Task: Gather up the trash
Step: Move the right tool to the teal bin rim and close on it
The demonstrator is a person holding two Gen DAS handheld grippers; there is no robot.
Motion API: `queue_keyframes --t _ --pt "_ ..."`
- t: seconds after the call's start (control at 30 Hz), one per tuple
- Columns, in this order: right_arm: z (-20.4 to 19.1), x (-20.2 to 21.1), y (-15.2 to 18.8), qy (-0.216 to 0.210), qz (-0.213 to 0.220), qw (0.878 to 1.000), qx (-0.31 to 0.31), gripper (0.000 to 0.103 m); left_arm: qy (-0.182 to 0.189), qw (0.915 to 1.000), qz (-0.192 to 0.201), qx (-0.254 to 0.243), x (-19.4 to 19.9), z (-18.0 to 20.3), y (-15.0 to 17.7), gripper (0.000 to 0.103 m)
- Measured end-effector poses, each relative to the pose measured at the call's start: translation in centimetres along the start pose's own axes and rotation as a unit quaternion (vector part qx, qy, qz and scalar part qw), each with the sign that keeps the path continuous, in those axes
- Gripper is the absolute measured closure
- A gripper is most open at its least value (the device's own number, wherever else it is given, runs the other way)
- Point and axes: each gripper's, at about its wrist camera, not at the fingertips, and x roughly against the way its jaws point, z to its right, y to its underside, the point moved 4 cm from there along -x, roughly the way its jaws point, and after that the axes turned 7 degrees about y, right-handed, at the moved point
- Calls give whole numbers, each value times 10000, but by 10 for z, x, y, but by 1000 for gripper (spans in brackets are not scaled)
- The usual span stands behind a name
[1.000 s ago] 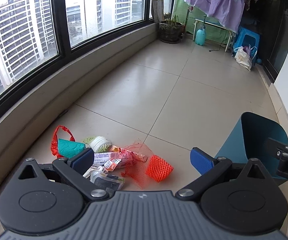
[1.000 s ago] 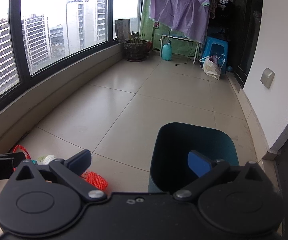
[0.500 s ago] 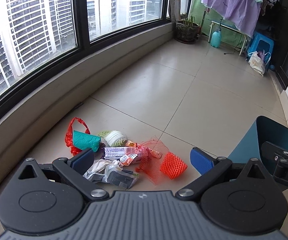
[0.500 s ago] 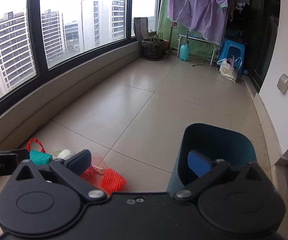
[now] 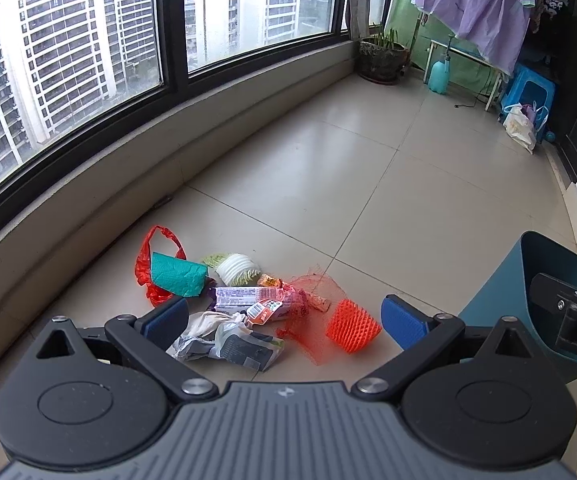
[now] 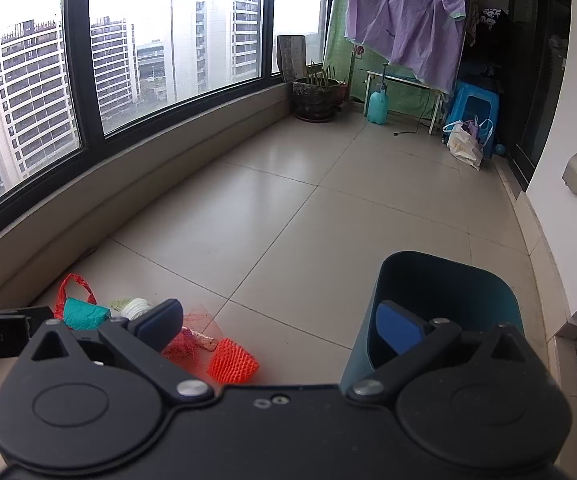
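A heap of trash lies on the tiled floor: an orange foam net sleeve [image 5: 353, 331], red mesh netting [image 5: 308, 320], a crumpled plastic wrapper [image 5: 228, 342], a snack wrapper [image 5: 248, 296], a teal paper [image 5: 176, 280], a red plastic bag [image 5: 148, 264] and a white foam cup [image 5: 234, 269]. A dark teal bin [image 6: 444, 300] stands to its right. My left gripper [image 5: 284, 316] is open and empty above the heap. My right gripper [image 6: 278, 322] is open and empty between the heap and the bin; the orange sleeve [image 6: 232, 364] also shows there.
A curved low wall [image 5: 88, 192] under the windows runs along the left. At the far end stand a plant pot [image 6: 314, 98], a teal spray bottle [image 6: 376, 108], a blue stool [image 6: 474, 112], a white bag [image 6: 464, 146] and hanging purple cloth [image 6: 404, 28].
Both grippers have pulled back and risen, so the trash heap and the bin show more fully and further ahead. Both jaws stay open.
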Motion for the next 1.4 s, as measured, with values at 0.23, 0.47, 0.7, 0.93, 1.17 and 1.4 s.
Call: queue_keyframes --t 0.23,0.47,0.7,0.93,1.17,1.4 --pt "11 -9 -1 144 -70 9999 -46 0 44 10000 -59 -54 -5 3 -1 0" --pt "51 -25 0 488 -284 9982 -194 1 24 9997 -193 -125 -17 7 2 0" --pt "104 -36 8 727 -549 9954 -300 1 -41 9992 -345 -204 -27 14 11 0" --pt "155 -59 31 999 -826 9904 -476 3 -56 9983 -417 -395 -31 27 21 0" --pt "201 -99 52 1160 -1232 9845 -455 14 -157 9973 -469 -541 -34 33 28 0" --pt "239 -136 77 1212 -1624 9765 -729 29 -202 9966 -498 -625 -37 37 29 0"
